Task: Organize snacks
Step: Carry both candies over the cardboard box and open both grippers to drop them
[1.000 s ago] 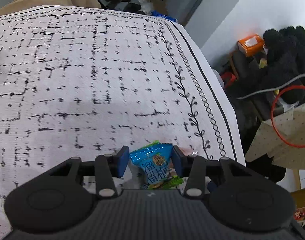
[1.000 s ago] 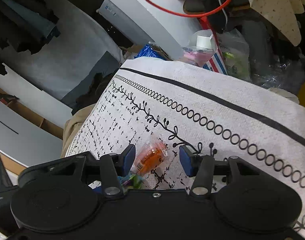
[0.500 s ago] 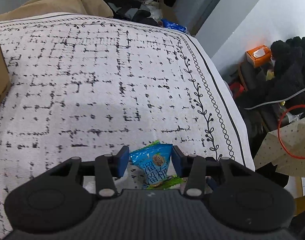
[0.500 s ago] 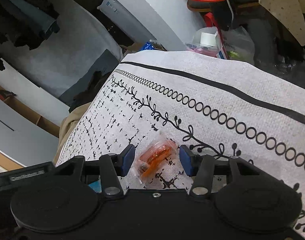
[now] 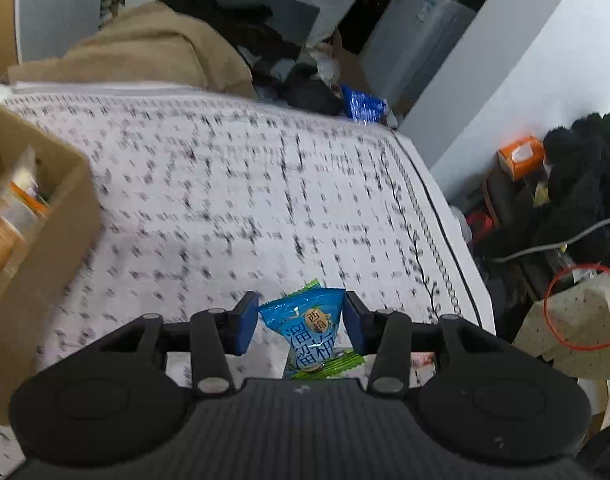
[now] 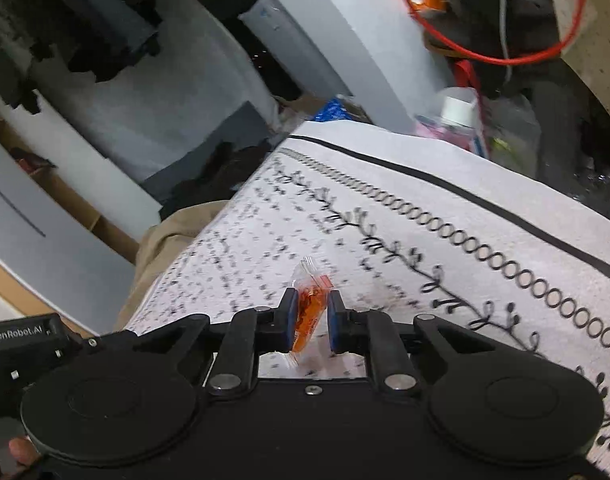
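Carry step. Left gripper (image 5: 301, 322) fingers pinched blue packet (image 5: 311, 330), lifted over counter (image 5: 233, 200). Right gripper (image 6: 310, 320) fingers pressed on orange candy (image 6: 307, 316). Next move, probably: bring both to box (image 5: 45, 216) at left edge, release inside.

Tablecloth (image 5: 233, 208): white, black dash grid; border of black leafy vine, ring chain and solid black line. Blue snack packet (image 5: 305, 320): blue, green edges, round orange-brown emblem, white characters. Orange candy (image 6: 310, 316): orange in clear wrapper. Cardboard box (image 5: 61, 216): brown. Both grippers' bodies black; fingertip pads (image 5: 245, 320) blue.
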Demonstrator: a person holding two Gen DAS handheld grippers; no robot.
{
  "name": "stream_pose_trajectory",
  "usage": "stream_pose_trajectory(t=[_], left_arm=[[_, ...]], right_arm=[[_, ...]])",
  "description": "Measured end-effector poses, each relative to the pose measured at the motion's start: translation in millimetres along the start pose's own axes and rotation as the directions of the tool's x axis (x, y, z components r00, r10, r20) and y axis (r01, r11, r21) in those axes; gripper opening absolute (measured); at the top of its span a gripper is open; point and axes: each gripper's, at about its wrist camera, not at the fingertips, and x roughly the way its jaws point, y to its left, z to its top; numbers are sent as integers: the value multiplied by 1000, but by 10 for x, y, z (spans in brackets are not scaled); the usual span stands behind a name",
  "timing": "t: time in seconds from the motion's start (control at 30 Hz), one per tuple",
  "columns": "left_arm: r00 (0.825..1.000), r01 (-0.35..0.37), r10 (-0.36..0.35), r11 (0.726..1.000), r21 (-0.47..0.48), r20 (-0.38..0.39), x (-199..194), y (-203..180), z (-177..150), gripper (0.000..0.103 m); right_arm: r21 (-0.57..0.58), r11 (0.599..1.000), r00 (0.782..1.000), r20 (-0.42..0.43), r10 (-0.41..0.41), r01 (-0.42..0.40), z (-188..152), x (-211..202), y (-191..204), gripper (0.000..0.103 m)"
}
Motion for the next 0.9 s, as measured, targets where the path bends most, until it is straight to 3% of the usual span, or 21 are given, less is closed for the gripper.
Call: stream_pose_trajectory(t=[0.53,0.9], left_arm=[[986,-78,87,995,-63,144,-757,763,501,45],[976,-119,138,986,-113,171,-1057,1239,752,45]], right_arm=[[-158,984,995,44,94,-86,-68,-205,797,13],[-226,956,980,26,198,-187,-298,-207,1404,13]])
